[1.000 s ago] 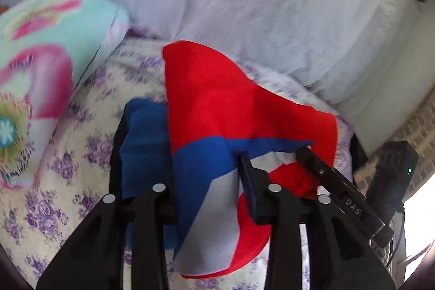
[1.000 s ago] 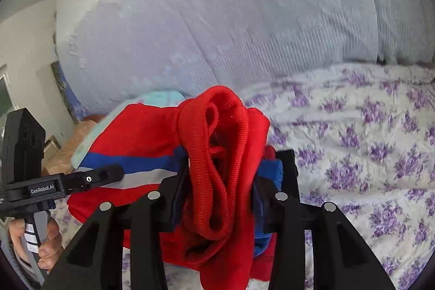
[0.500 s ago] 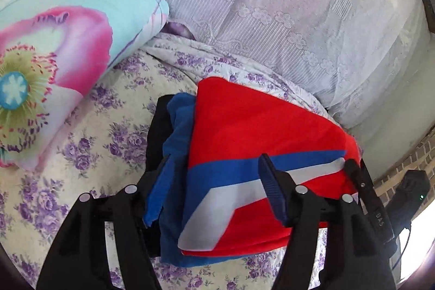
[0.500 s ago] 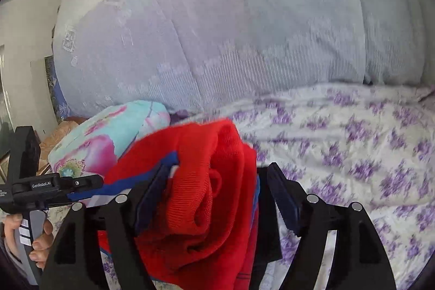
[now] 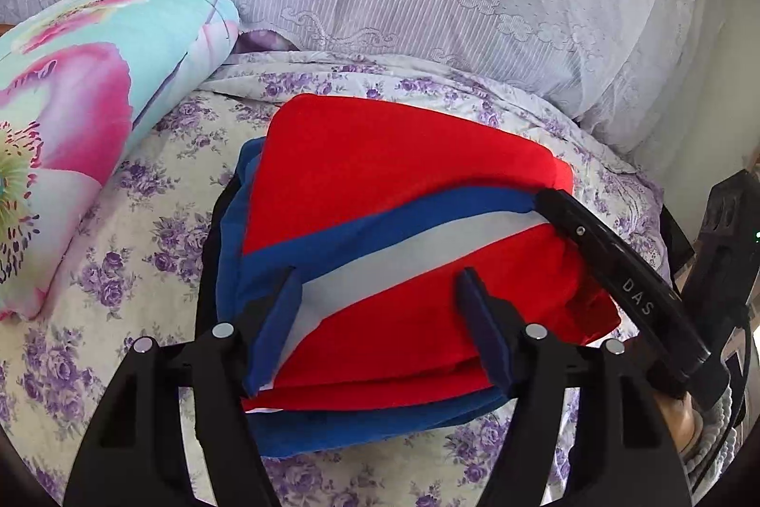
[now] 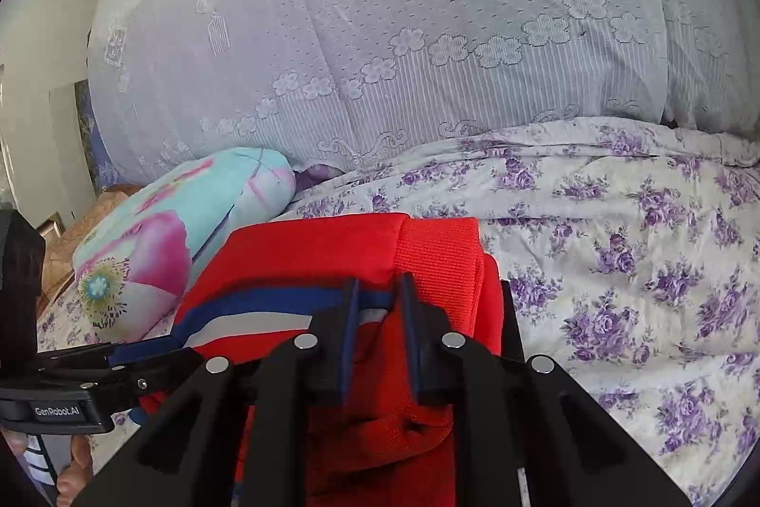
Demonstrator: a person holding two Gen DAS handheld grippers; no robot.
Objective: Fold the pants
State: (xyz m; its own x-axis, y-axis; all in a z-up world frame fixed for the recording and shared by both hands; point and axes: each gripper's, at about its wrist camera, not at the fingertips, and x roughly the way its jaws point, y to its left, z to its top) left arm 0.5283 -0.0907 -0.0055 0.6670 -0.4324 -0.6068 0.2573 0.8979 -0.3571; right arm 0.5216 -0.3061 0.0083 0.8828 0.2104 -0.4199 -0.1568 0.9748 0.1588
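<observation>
We are at the end of the fold. The pants (image 5: 403,184) lie on the bed (image 5: 156,231) as a flat bundle. They are red on top, with a blue and a white stripe, and a blue layer peeks out underneath. A flower pillow (image 5: 95,79) lies near them on the left, not touching.

The left tongs (image 5: 378,276) are spread wide and have just been opening more. Their two fingers stand over the near edge of the pants, one at the blue corner and one over the red part. They pinch nothing.

The right tongs (image 6: 380,283) have just been closing. Now they are almost pressed together, with only a thin gap. We see no cloth caught in that gap, just the red top of the pants behind it. They point across the thick ribbed end of the bundle.

We think this step is letting go and tidying up. Next, we should lift both tongs straight up and away so no cloth gets dragged along. The blue layer sticks out at the left and the near side. We may want to push that edge in or pat the top flat. If we pull sideways, the top fold could slide open.
</observation>
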